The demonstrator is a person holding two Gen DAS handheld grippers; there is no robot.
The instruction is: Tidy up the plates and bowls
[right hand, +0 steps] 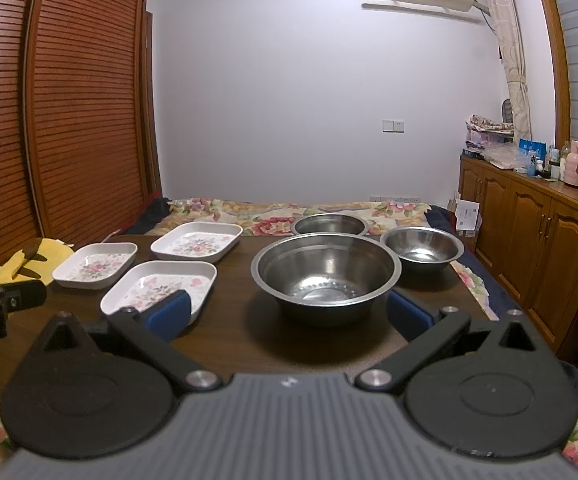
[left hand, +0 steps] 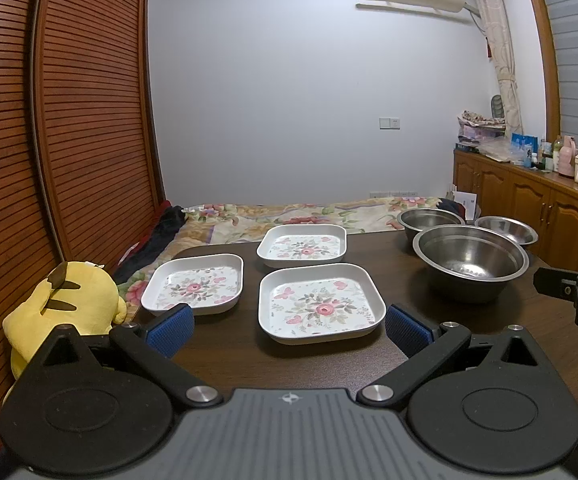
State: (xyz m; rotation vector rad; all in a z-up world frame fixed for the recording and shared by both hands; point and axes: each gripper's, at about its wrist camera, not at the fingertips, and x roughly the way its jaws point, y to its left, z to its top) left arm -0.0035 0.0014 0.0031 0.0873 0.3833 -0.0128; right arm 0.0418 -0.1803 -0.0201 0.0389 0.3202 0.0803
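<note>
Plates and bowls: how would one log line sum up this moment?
left gripper: open | right gripper: open | floral plates: three, unstacked | steel bowls: three, unstacked

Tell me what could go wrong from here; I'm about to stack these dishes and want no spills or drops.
1. The left square floral plate sits near the dark wooden table's left edge, beside the yellow plush toy; a nudge could push it off.
2. The large stainless steel bowl looks smooth and rounded, so it may slip from the open right gripper.
3. The two smaller steel bowls stand close behind it; lifting could knock them.
</note>
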